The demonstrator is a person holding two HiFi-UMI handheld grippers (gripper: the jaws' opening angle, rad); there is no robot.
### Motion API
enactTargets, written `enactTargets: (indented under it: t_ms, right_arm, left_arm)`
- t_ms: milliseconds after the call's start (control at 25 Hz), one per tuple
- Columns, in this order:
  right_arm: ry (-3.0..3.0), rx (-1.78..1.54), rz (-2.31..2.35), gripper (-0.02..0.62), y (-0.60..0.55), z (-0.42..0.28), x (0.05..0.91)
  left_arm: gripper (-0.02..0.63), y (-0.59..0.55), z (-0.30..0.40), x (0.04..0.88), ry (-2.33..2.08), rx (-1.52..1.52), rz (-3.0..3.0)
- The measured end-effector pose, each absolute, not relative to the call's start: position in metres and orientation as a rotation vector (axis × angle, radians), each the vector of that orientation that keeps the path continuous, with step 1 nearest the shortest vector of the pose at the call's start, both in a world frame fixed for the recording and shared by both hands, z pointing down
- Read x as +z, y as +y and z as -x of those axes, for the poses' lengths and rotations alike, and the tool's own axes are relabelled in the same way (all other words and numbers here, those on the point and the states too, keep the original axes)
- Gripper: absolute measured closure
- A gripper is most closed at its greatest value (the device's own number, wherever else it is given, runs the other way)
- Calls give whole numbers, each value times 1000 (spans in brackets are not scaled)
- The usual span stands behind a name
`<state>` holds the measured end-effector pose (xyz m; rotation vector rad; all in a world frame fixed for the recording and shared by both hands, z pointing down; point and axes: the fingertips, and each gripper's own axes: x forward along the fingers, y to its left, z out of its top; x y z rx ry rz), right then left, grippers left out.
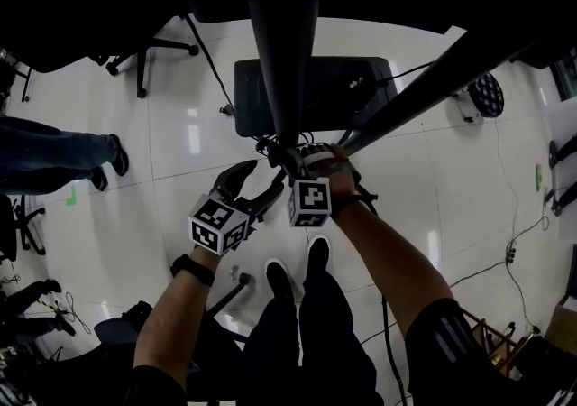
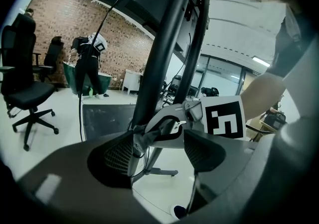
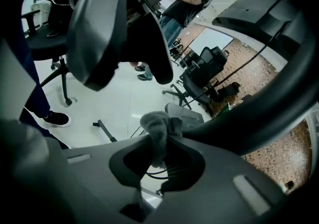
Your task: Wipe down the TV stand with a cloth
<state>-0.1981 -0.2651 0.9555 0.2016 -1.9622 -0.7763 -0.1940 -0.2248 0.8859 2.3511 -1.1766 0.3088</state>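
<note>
The TV stand's black upright pole [image 1: 281,52] rises from its dark base plate [image 1: 361,88] on the white floor, with a second slanted black strut [image 1: 433,79] to its right. My right gripper [image 1: 293,159] is against the pole low down and is shut on a grey cloth [image 3: 158,128]. In the right gripper view the cloth bunches up between the jaws of that gripper [image 3: 159,161]. The left gripper view shows the same cloth [image 2: 143,137] pressed on the pole [image 2: 159,58]. My left gripper [image 1: 257,183] [image 2: 159,153] hangs just left of the pole, open, holding nothing.
A person's legs [image 1: 63,156] stand at the left. Office chairs [image 2: 22,93] and a chair base [image 1: 144,57] sit behind. Cables [image 1: 518,242] trail over the floor at the right. The holder's own shoes [image 1: 297,269] are just below the grippers.
</note>
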Motion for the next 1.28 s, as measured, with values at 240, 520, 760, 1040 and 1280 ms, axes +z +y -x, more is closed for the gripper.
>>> enactTargets:
  t_ms: [240, 520, 760, 1040, 1280]
  right_arm:
    - [-1962, -713, -192, 560, -265, 196, 985]
    - [-2080, -583, -237, 557, -252, 183, 939]
    - [-2162, -594, -336, 557, -242, 161, 846]
    - [-2234, -704, -437, 557, -219, 137, 711]
    - [-2260, -820, -604, 557, -223, 117, 575]
  left_arm:
    - [262, -212, 192, 901, -1156, 325, -2323]
    - [261, -204, 187, 868, -1140, 317, -2365]
    - [262, -207, 169, 790, -1126, 281, -2488]
    - [261, -190, 136, 684, -1151, 267, -2635]
    - [262, -187, 115, 587, -1103, 196, -2800]
